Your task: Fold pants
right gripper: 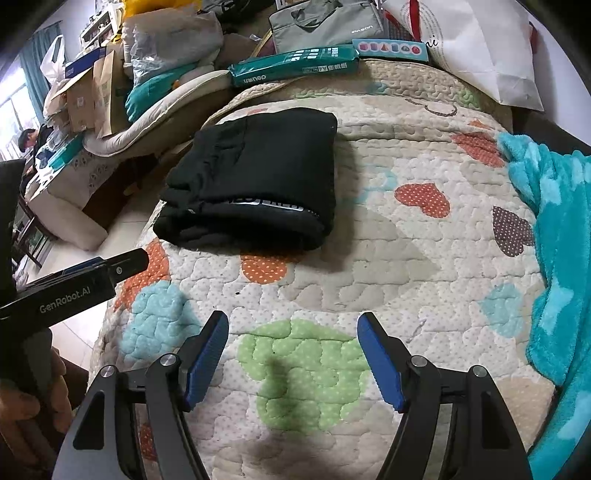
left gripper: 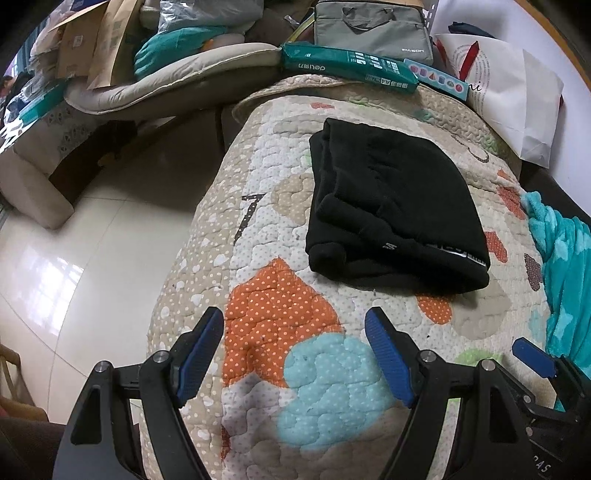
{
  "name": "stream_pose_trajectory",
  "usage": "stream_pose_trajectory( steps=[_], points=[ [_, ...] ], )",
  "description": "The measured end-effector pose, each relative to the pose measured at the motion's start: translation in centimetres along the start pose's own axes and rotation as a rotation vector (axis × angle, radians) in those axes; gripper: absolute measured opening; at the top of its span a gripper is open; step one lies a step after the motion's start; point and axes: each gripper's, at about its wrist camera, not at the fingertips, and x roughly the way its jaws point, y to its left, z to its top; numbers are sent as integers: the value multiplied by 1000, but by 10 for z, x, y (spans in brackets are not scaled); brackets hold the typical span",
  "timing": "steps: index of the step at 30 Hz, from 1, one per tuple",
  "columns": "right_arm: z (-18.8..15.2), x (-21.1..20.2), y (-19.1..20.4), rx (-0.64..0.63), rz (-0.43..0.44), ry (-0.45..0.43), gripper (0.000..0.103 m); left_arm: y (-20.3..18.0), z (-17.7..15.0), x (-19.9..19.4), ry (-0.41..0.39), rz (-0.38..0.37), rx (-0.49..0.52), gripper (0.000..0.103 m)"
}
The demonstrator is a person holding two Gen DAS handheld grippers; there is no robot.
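Black pants (left gripper: 395,206) lie folded into a compact rectangle on a quilted patchwork cover (left gripper: 288,332); they also show in the right wrist view (right gripper: 255,181), with a white-lettered waistband toward me. My left gripper (left gripper: 295,325) is open and empty, held above the cover, well short of the pants. My right gripper (right gripper: 291,328) is open and empty too, nearer than the pants and to their right. The left gripper's body (right gripper: 74,284) shows at the left of the right wrist view.
A teal fleece blanket (right gripper: 554,258) lies along the right edge. A green paper pack (left gripper: 347,66), a grey laptop bag (left gripper: 373,29) and a white paper bag (left gripper: 517,96) sit beyond the pants. Tiled floor (left gripper: 74,240) drops off to the left.
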Motion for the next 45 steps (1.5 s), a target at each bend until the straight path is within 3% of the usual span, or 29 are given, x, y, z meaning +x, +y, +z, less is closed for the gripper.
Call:
stream_pose_trajectory(
  steps=[45],
  points=[
    [-5,5,4,-17,-7,13,79,-5,-3,6,29,-14,20,78]
  ],
)
